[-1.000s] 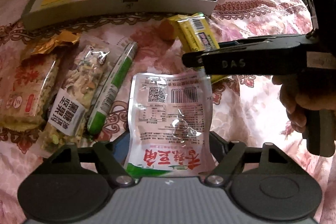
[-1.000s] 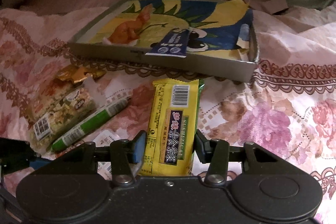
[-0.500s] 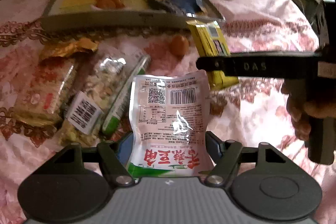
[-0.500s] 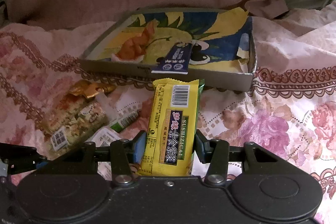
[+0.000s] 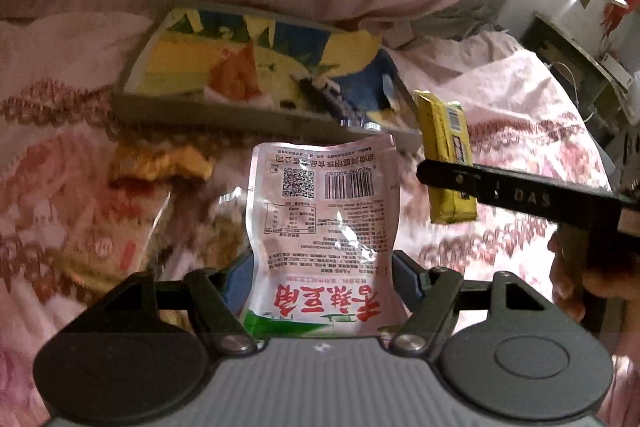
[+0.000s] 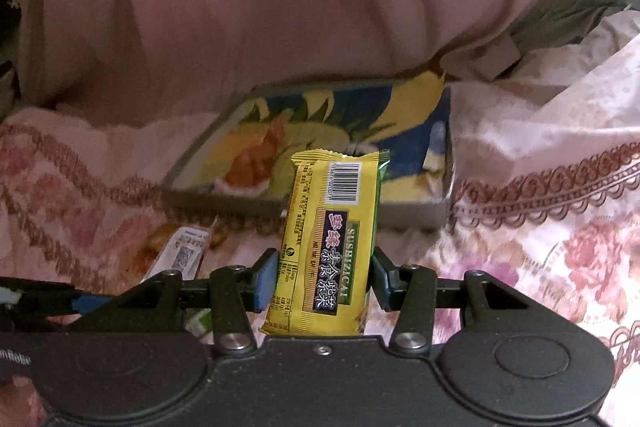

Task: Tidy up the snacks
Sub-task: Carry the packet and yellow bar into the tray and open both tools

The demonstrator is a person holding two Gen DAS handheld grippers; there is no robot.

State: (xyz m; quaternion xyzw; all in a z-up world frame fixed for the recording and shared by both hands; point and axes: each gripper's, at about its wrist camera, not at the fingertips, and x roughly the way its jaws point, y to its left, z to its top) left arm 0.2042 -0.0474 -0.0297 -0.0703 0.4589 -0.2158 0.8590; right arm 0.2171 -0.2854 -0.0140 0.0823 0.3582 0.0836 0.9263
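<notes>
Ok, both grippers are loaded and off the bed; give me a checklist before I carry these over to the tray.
1. Left gripper shut on white pouch: ok.
2. Right gripper shut on yellow bar: ok.
3. Both packets hang clear of the loose snacks on the bedspread: ok.
4. Tray has free floor: ok; one dark packet inside.
5. Grippers apart from each other: ok.
6. Grip firmness: cannot tell.

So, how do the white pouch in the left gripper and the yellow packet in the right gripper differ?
The white pouch is wide and flat, with red characters; the yellow packet is narrow, with a dark label. The pouch bears a QR code beside its barcode; the packet shows only a barcode. Both are clamped by their lower part, barcode end away from the camera.
</notes>
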